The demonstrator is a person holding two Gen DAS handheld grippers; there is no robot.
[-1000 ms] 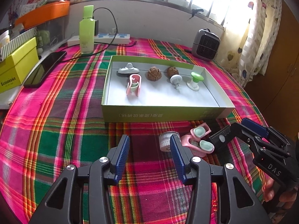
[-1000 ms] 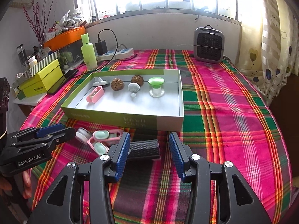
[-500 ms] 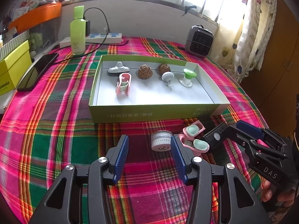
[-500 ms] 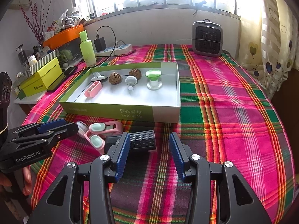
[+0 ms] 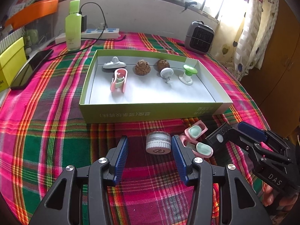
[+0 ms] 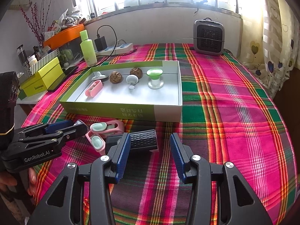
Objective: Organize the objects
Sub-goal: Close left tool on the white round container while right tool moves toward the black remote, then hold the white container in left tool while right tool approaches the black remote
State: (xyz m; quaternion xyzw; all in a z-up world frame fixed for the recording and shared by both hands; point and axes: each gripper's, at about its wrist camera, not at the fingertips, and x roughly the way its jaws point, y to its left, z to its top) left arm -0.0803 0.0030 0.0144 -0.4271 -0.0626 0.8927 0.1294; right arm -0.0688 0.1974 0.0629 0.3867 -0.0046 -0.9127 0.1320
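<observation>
The left gripper (image 5: 150,156) is open, and the little round jar (image 5: 158,142) sits on the cloth just past its tips, close to the right-hand finger (image 5: 178,159) and not touched. Nothing is held. The right gripper (image 6: 148,154) is open too, with nothing in it. The black ribbed block (image 6: 143,140) lies just past its left-hand finger (image 6: 122,155).

The job looks like putting the loose things into the green box (image 5: 150,112), which sits beyond the fingers.

To pick up the jar well, I think the left gripper should slide a bit to the right, so the jar is in the middle of the gap. Then push forward until both blue pads are beside the jar's round wall, and squeeze gently. The jar is round and may roll or pop out if it is pinched off-centre. The pink clips (image 5: 195,140) lie just right of that finger, so it should not bump them.

Everything rests on a bright pink and green checked cloth (image 6: 225,103). Behind the box are a green bottle (image 5: 73,25), a white power strip (image 5: 93,33) and a small grey heater (image 6: 208,35), below a sunny window with curtains.
</observation>
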